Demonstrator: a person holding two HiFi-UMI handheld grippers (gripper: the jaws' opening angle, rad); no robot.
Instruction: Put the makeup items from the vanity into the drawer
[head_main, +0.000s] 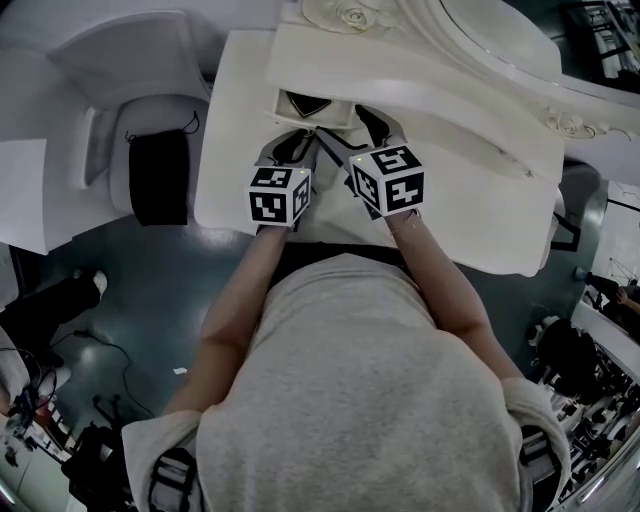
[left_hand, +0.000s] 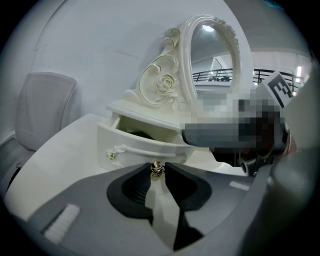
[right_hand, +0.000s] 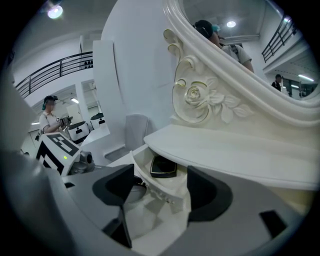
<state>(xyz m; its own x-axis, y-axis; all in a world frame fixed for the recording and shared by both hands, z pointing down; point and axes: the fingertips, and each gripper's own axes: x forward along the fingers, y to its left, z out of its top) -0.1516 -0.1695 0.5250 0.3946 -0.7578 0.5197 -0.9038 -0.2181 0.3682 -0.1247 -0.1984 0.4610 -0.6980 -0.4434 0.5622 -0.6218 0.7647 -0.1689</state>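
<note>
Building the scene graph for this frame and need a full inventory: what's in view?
vanity: one, white, centre
mirror: one, white carved frame, at the vanity's back
drawer: one, white, pulled open under the mirror shelf
knob: one, gold, on the drawer front
compact: one, dark, inside the drawer
chair: one, pale grey, left of the vanity
black item: one, on the chair seat, kind unclear
floor: dark teal
left gripper: grey, jaws clamped on the knob
right gripper: grey, jaws apart, at the drawer's corner
</note>
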